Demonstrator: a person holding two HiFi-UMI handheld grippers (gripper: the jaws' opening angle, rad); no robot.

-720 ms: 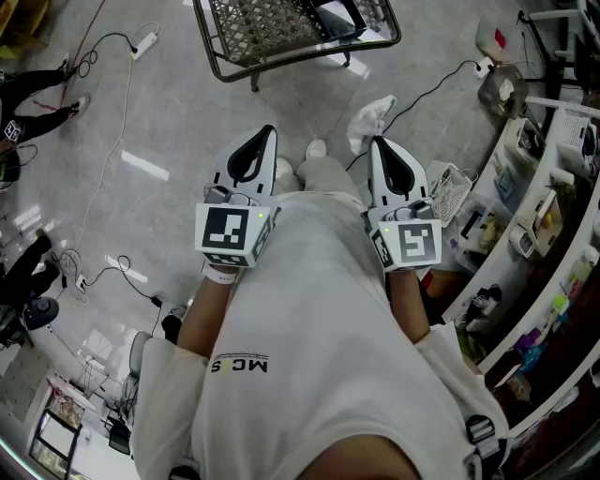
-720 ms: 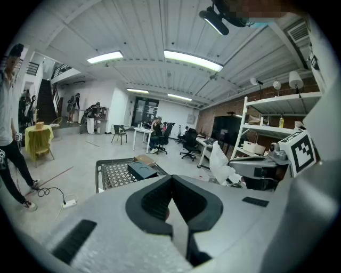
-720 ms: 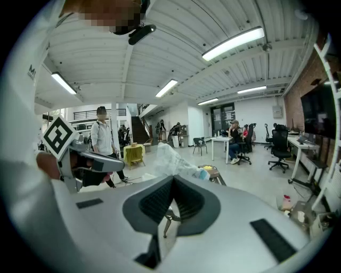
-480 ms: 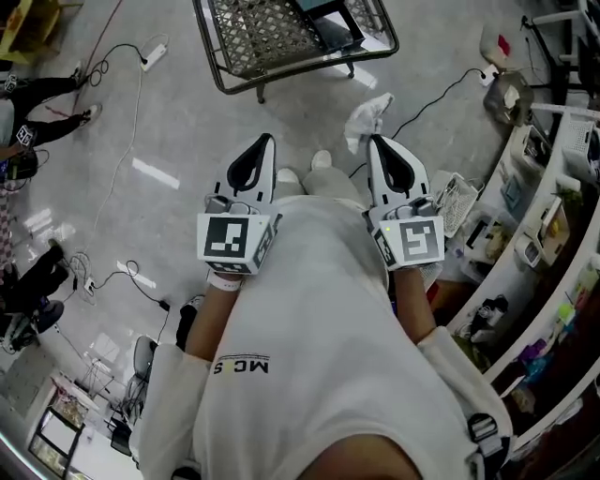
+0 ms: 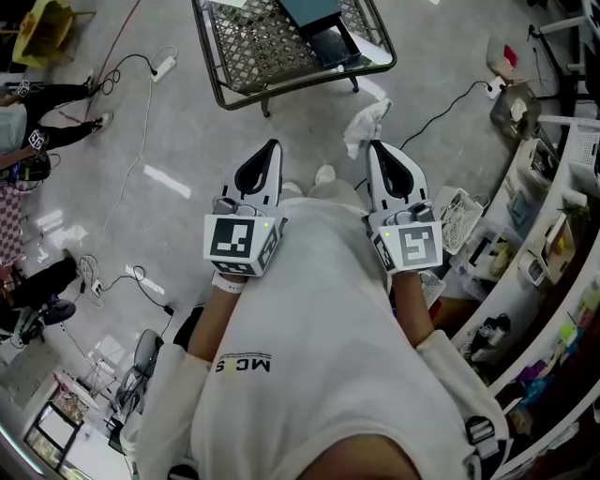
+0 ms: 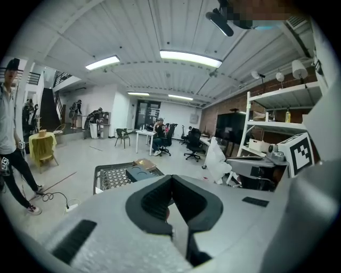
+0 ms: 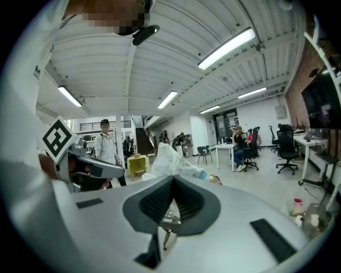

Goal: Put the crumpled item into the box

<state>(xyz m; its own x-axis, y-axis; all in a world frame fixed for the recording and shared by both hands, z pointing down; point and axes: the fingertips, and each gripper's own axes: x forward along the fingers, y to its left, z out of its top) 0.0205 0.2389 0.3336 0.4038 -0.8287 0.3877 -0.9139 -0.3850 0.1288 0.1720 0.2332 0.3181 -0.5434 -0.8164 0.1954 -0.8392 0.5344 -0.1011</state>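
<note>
Here, a white crumpled item [image 5: 367, 122], thin like plastic film or paper, sticks out from the tip of the right claw [image 5: 377, 145]. The claw is pressed together on the item's lower edge. In the right gripper view the same bundle rises just past the point where the jaws meet. The crumpled item hangs in the air above the grey floor [image 5: 178, 141], in front of the person's waist and well apart from the box.

The left claw [image 5: 272, 146] is level with the right one and near it. Its jaws are pressed together with nothing between them.

Ahead on the floor stands a wire-mesh rack [image 5: 246, 47] with a dark frame. A dark box [image 5: 314, 11] lies on the mesh, and in the left gripper view a flat piece of brown cardboard [image 6: 145, 163] sits just beside it. This dark box is probably the target. No view shows whether its top is open.

To do this step well, keep the right claw's pinch firm, because only an edge of the light item is held and it could slip out. Step forward until the bundle is directly over the box, past the rack's rim, and bring it down inside the box walls before spreading the jaws. If it is released higher up, a piece this light may drift or spring onto the mesh. The free left claw could steady the box or lift a flap. A black cable [image 5: 441, 86] runs across the floor to the right, so take care when stepping.
</note>
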